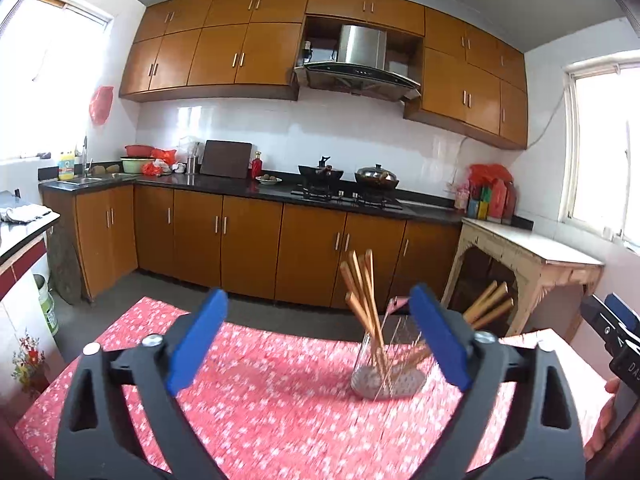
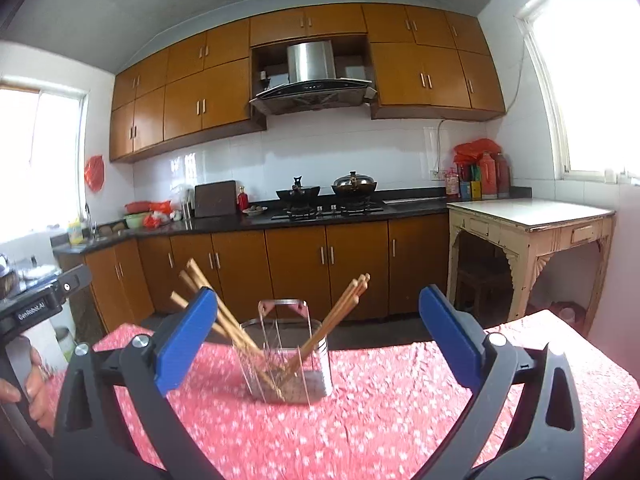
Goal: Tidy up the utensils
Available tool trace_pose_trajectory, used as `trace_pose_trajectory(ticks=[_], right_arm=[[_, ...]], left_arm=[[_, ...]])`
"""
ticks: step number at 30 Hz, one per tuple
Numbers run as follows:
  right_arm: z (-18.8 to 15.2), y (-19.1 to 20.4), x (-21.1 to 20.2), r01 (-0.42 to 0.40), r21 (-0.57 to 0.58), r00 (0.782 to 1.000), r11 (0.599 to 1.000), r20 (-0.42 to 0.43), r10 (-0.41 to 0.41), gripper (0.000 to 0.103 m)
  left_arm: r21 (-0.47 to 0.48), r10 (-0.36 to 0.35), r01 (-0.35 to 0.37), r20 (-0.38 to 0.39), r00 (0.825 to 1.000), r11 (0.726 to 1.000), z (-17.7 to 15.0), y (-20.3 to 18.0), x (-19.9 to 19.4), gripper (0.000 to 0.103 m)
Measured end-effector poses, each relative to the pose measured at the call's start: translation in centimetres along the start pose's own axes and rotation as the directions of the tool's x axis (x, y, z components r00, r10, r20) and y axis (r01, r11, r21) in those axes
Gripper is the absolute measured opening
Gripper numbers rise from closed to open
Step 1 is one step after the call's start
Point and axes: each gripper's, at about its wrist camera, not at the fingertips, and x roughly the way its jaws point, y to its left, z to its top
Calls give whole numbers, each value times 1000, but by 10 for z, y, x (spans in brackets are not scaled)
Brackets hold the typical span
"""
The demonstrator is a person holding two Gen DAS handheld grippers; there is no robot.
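**Hand-held gripper pair spread wide, chopsticks standing in the holder**

Both tools are empty as we look along them. Our left hand-held gripper (image 1: 320,340) has its blue pads spread wide with nothing between them, and our right hand-held gripper (image 2: 316,340) is spread just as wide, also holding nothing. The wire utensil holder (image 2: 290,360) stands upright on the desk (image 2: 360,420), which is covered in a red flowered cloth. The chopsticks (image 2: 340,312) lean out of it in two fans, one to each side, tips down in the base; we judge that each bundle was dropped in from its own side. The holder sits ahead of both tools, apart from the pads. Motion blur softens the near cloth, so we cannot tell whether any stray utensil remains there; the sorting looks close to finished.
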Motion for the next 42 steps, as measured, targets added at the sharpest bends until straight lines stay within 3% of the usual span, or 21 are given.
trace_pose_trajectory(ticks=[10, 18, 24, 32, 42], right_arm=[[-40, 27, -33, 36, -81, 999, 996, 12, -35, 99], [-66, 33, -41, 31, -72, 1000, 997, 7, -30, 99], [-82, 40, -51, 31, -82, 999, 996, 32, -28, 99], [-98, 44, -63, 50, -107, 998, 993, 43, -45, 99], [-106, 40, -65, 42, -79, 999, 996, 23, -40, 99]], left_arm=[[33, -30, 31, -21, 999, 999, -40, 11, -24, 101], [159, 37, -46, 58, 998, 986, -68, -4, -44, 101], [191, 25, -39, 74, 997, 981, -84, -17, -54, 101], [164, 16, -23, 40, 999, 986, -104, -14, -54, 101], [168, 3, -13, 57, 998, 986, -110, -15, -66, 101]])
